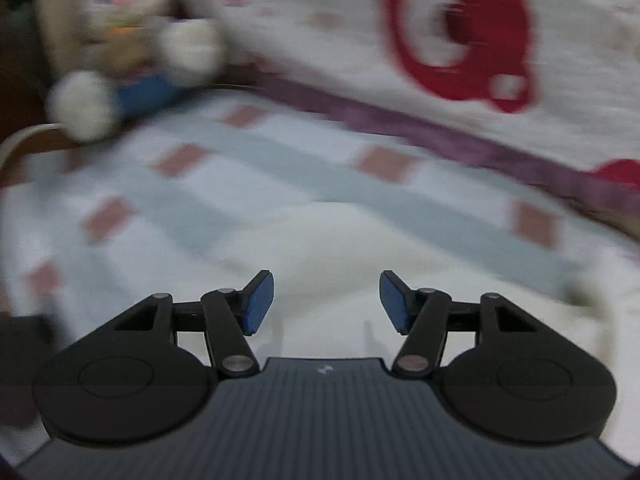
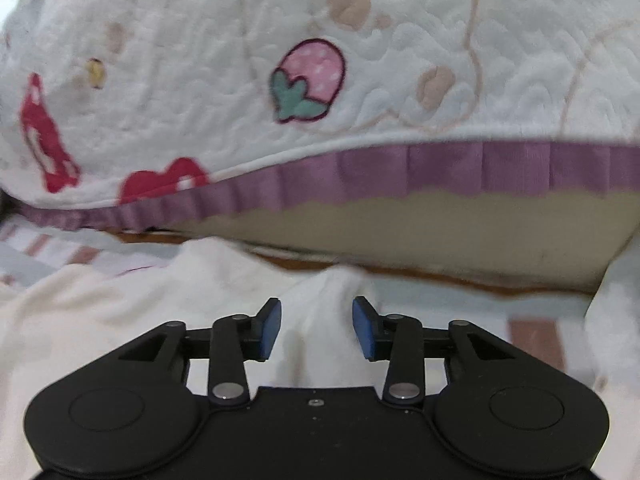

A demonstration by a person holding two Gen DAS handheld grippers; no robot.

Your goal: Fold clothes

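Note:
A cream-white garment (image 1: pixel 320 240) lies on a checked sheet (image 1: pixel 248 152) with grey bands and pink squares. My left gripper (image 1: pixel 326 304) hangs above it with its blue pads (image 1: pixel 258 300) well apart and nothing between them; this view is blurred. In the right wrist view the same white garment (image 2: pixel 120 304) is bunched, and a raised fold (image 2: pixel 320 300) stands in the gap of my right gripper (image 2: pixel 317 328). Its pads (image 2: pixel 270 330) stand clear of the cloth on both sides.
A quilted white cover (image 2: pixel 360 60) with strawberry and red prints and a purple frill (image 2: pixel 440 172) rises just beyond the garment. A stuffed toy (image 1: pixel 132 60) sits at the far left by a curved wooden edge (image 1: pixel 24 140). A tan panel (image 2: pixel 440 232) lies under the frill.

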